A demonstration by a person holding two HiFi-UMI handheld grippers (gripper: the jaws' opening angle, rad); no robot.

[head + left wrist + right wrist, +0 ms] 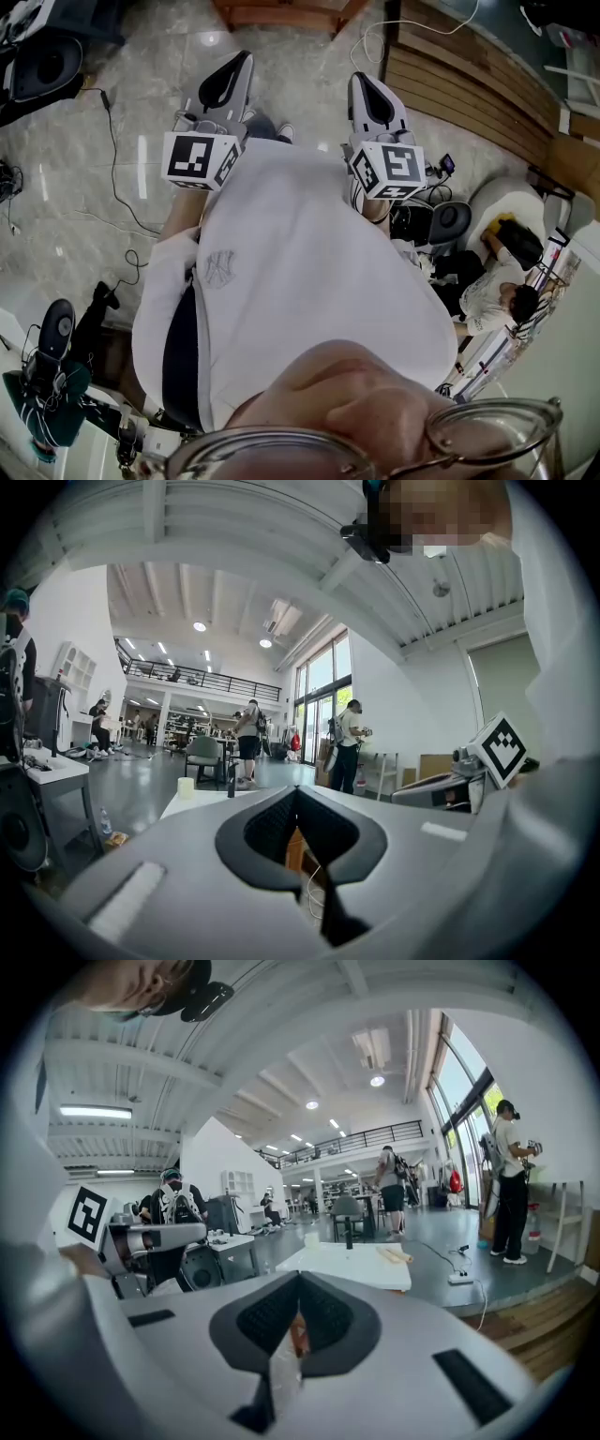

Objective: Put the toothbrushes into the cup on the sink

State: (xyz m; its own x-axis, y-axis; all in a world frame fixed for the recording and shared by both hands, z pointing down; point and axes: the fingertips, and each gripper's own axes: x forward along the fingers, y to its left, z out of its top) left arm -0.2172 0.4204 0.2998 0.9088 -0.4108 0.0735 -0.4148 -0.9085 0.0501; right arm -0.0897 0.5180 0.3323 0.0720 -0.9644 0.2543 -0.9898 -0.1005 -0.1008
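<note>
Left claw [296,797] and right claw [300,1279] — both pressed shut, empty — sit side by side. Well ahead of them a white tabletop [347,1267] carries a pale cup [311,1238] and two slim sticks [394,1255] near it.

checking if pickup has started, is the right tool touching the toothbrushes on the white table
Apart. The right gripper view shows the toothbrushes lying on the white table, far beyond the shut right tool.

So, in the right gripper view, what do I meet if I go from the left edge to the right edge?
Marker cube → person in a dark cap → white table → person standing by the windows.
</note>
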